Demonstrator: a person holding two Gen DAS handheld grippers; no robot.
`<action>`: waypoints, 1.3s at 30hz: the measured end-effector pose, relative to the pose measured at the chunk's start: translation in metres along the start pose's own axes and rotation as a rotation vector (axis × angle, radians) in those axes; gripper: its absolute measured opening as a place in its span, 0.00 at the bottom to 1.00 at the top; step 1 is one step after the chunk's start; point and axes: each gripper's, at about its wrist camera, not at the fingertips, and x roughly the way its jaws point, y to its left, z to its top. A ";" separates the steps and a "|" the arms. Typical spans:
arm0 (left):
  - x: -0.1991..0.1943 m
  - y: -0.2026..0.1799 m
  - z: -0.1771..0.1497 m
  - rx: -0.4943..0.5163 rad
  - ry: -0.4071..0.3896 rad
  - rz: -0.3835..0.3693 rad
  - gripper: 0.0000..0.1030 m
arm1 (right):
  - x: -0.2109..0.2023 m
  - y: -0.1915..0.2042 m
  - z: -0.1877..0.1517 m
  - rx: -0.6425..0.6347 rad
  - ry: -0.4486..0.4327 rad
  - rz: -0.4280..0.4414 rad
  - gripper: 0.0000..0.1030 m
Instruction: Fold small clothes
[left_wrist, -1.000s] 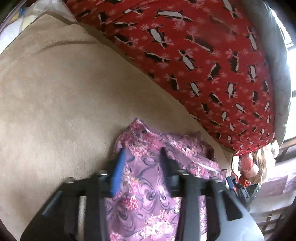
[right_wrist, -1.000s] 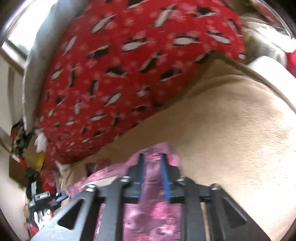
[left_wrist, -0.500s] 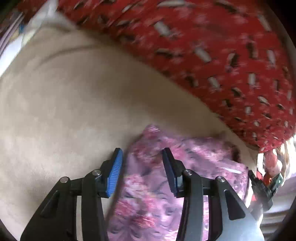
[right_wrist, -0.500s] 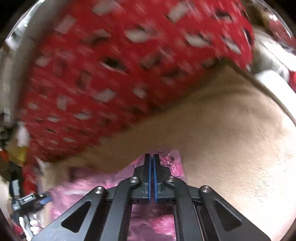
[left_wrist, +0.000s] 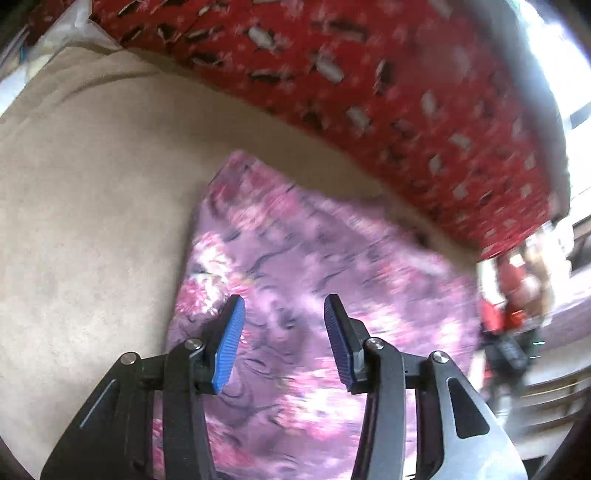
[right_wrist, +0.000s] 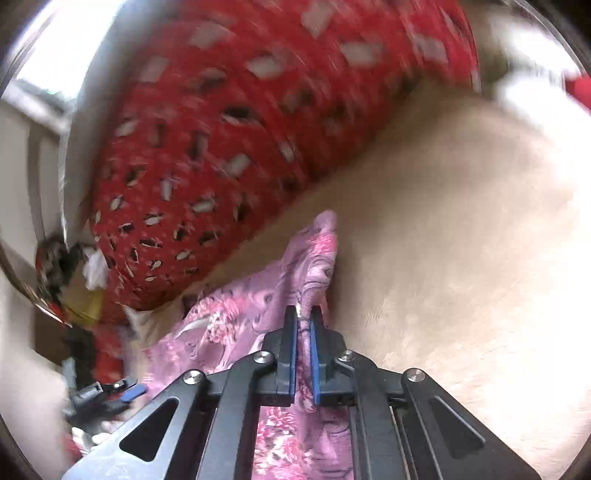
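A small pink and purple floral garment (left_wrist: 295, 266) lies on a beige blanket (left_wrist: 81, 206). My left gripper (left_wrist: 283, 306) is open and hangs just above the garment's near left part, holding nothing. In the right wrist view my right gripper (right_wrist: 303, 314) is shut on a raised fold at the right edge of the garment (right_wrist: 236, 317), and the cloth peaks up beyond the fingertips. Both views are blurred by motion.
A big red cushion with a penguin print (left_wrist: 388, 85) lies along the far side of the blanket, also in the right wrist view (right_wrist: 221, 129). Clutter and small dark items (right_wrist: 99, 395) sit beyond the blanket's end. Bare beige blanket (right_wrist: 461, 258) lies right of the garment.
My right gripper closed on the garment's edge and lifted it into a fold. My left gripper stayed open and drew back, so more of the garment shows.
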 end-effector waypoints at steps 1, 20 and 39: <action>0.009 0.003 0.000 -0.014 0.017 0.038 0.36 | -0.003 -0.004 -0.002 0.000 -0.019 -0.032 0.04; -0.028 0.008 -0.095 -0.015 0.018 0.020 0.52 | -0.123 -0.018 -0.101 0.022 -0.030 0.021 0.04; -0.015 -0.014 -0.138 0.105 0.020 0.135 0.64 | -0.063 0.027 -0.147 -0.157 0.119 -0.268 0.40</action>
